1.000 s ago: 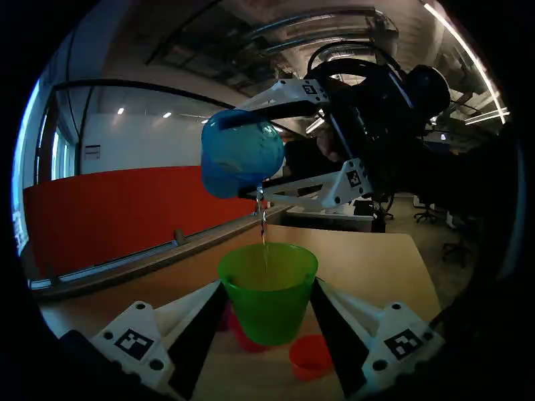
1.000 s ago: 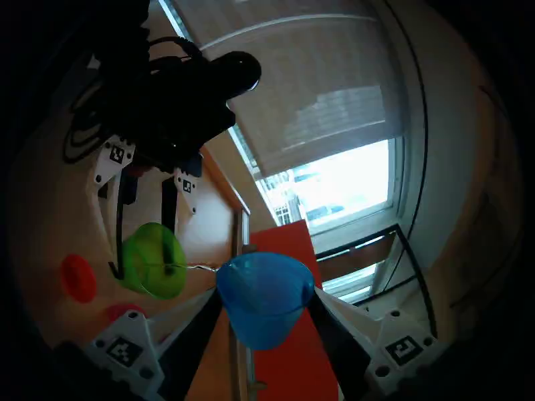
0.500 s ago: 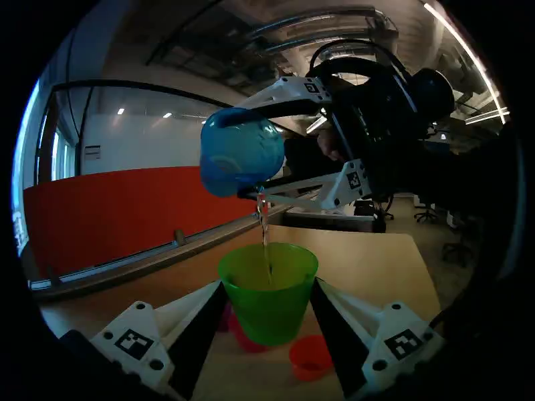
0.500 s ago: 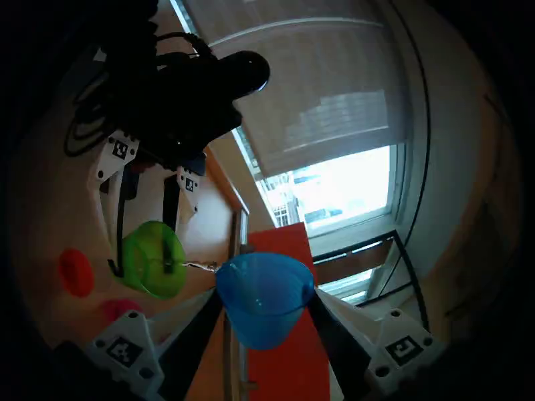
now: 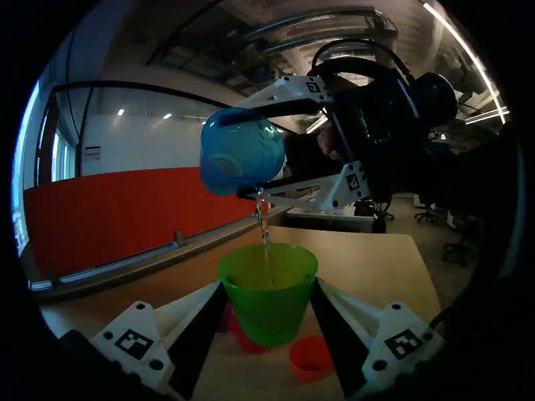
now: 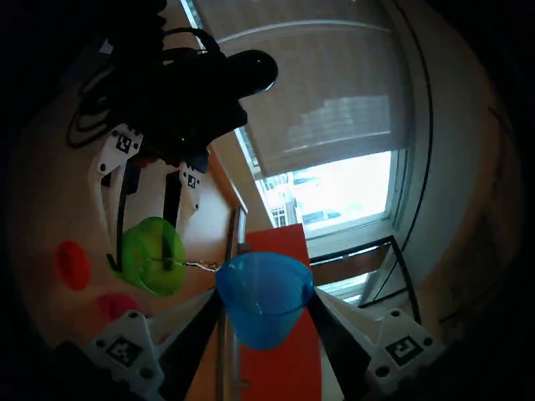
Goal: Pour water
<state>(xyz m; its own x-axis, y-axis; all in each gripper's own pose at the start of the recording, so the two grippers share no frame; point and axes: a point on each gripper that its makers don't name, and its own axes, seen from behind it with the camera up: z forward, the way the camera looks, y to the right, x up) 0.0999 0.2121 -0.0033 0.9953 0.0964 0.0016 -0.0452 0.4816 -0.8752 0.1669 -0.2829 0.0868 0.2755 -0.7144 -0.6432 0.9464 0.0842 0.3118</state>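
Note:
In the left gripper view my left gripper (image 5: pixel 267 304) is shut on a green cup (image 5: pixel 268 291), held upright above the wooden table (image 5: pixel 374 260). Above it the right gripper (image 5: pixel 284 144) holds a blue cup (image 5: pixel 239 159) tipped over, and a thin stream of water (image 5: pixel 263 224) falls from its rim into the green cup. In the right gripper view my right gripper (image 6: pixel 265 314) is shut on the blue cup (image 6: pixel 264 304). Water (image 6: pixel 199 266) runs from it to the green cup (image 6: pixel 151 255), held by the left gripper (image 6: pixel 144 190).
An orange cup (image 5: pixel 309 356) and a pink one (image 5: pixel 242 334) stand on the table below the green cup. A red partition (image 5: pixel 127 210) and a rail run along the table's far side. Office chairs (image 5: pixel 428 210) stand beyond the table's right edge. A bright window (image 6: pixel 334 187) lies behind.
The blue cup has tipped slightly further while the water keeps running into the green cup. The green cup stays where it was.

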